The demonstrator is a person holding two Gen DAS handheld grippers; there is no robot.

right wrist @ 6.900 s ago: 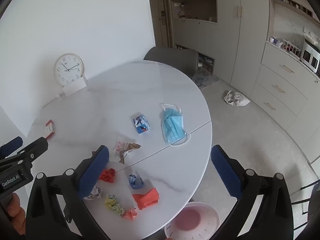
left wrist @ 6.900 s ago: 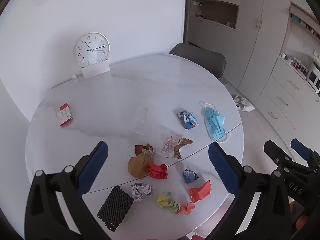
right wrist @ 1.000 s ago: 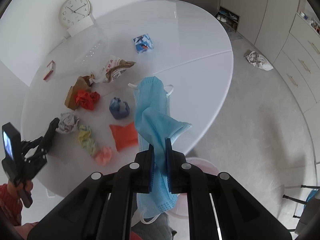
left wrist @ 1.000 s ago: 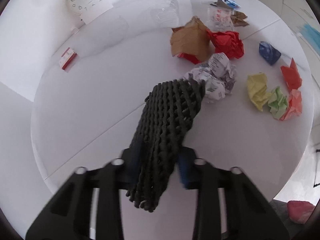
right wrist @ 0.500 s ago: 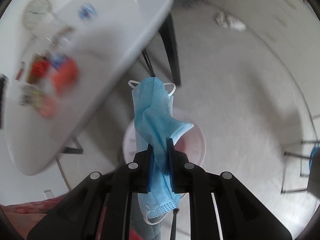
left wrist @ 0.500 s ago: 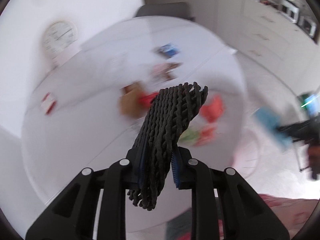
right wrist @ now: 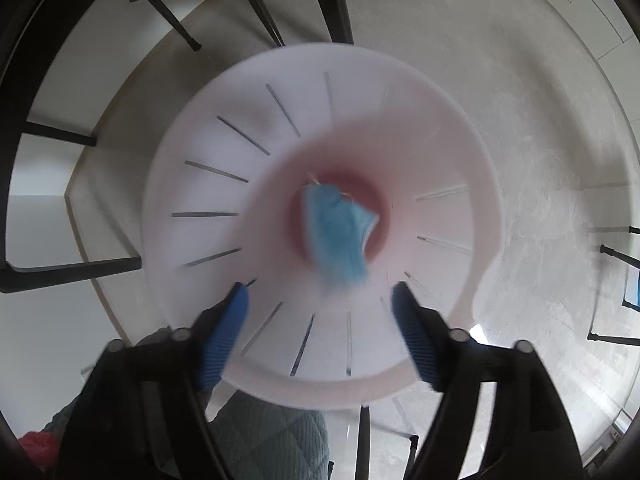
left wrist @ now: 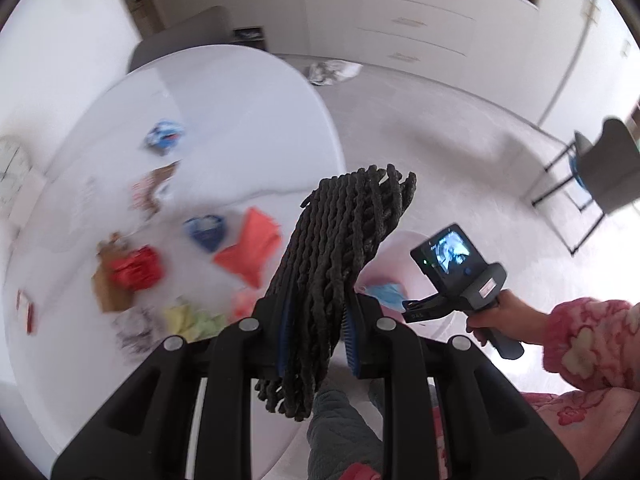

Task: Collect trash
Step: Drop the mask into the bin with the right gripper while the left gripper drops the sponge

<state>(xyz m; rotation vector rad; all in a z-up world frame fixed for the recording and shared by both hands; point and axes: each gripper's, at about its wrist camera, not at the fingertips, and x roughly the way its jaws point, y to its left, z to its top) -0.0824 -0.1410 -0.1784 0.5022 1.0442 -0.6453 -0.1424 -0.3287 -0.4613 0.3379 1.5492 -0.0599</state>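
Note:
My left gripper is shut on a black foam net sleeve and holds it in the air off the table's near edge. My right gripper is open just above the pink slotted trash bin on the floor. The blue face mask lies loose inside the bin. In the left wrist view the bin with the mask shows behind the sleeve, with my right gripper over it. Crumpled papers, among them an orange piece, a red wad and a blue wad, lie on the white round table.
A brown paper bag, snack wrappers and a small red-white box also lie on the table. Black table legs stand left of the bin. A grey chair stands right; a white bag lies on the floor by the cabinets.
My right gripper has opened and dropped the mask into the bin, now close over it. My left gripper has swung the sleeve right, off the table towards the bin.

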